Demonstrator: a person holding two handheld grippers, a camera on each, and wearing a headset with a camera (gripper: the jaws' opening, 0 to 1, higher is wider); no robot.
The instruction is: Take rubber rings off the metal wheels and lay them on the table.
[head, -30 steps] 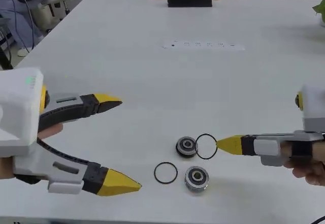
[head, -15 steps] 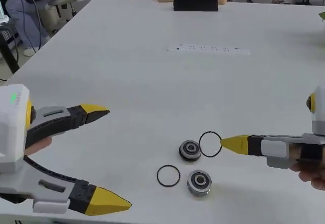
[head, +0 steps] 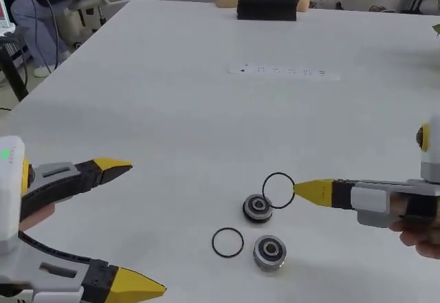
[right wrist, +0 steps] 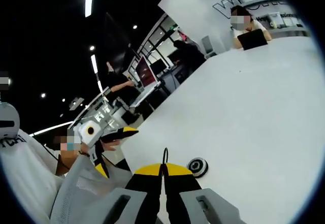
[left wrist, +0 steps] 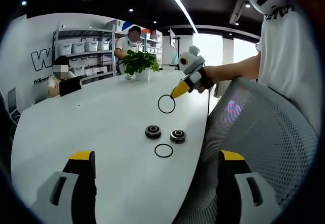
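You held one rubber ring (head: 278,190) by its edge in the very tips of the right gripper (head: 297,191), whose jaws were pressed together on it. The ring hung clear of the table (head: 206,97), straight ahead of those tips. A second ring (head: 227,242) lay flat on the table in the space between your two grippers, nearer the right one. One metal wheel (head: 257,207) sat just ahead of and below the right tips, almost under the hanging ring. The second wheel (head: 269,251) sat close beside it, on your side of the jaw line. The left gripper (head: 147,229) stood well apart from all of this, with its jaws spread wide and nothing between them. In my judgement the hold was thin, so any slackening could have let the ring slip out before you meant it to. Released where it hung, the ring could have landed on the wheel beneath rather than on bare table. Dropped from that height on edge, it might also have rolled away. Count: two rings, two wheels, two grippers. I could not tell whether either wheel carried a further ring.
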